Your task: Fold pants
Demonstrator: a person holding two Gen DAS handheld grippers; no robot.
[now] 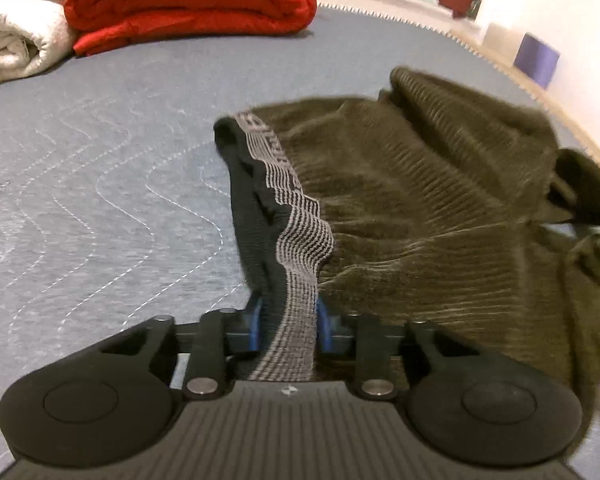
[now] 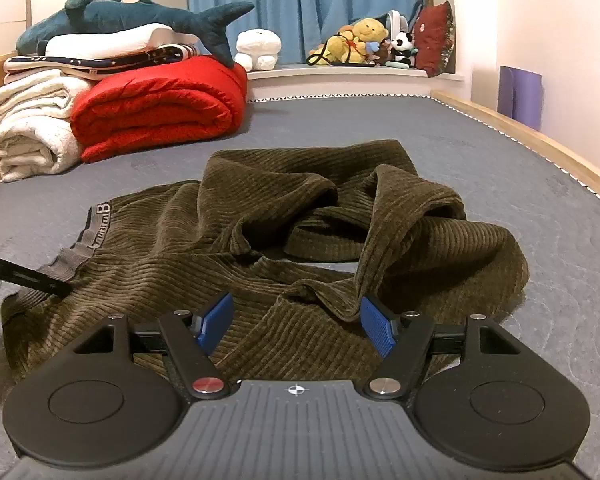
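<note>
Olive corduroy pants (image 2: pixel 260 240) lie crumpled on the grey mattress (image 2: pixel 380 128), legs bunched in loose folds. Their grey and black elastic waistband (image 1: pixel 296 256) runs toward the left wrist camera. My left gripper (image 1: pixel 288 328) is shut on the waistband, which passes between its blue pads; part of this gripper also shows in the right wrist view (image 2: pixel 32 276) at the waistband. My right gripper (image 2: pixel 296 324) is open just above the near edge of the pants, with pants fabric between and under its blue pads (image 2: pixel 216 322).
A folded red blanket (image 2: pixel 160 108) and white blankets (image 2: pixel 32 128) are stacked at the mattress's far left, with a plush shark (image 2: pixel 140 20) on top. A wooden bed rail (image 2: pixel 540 136) runs along the right. Stuffed toys (image 2: pixel 360 44) sit on the window ledge.
</note>
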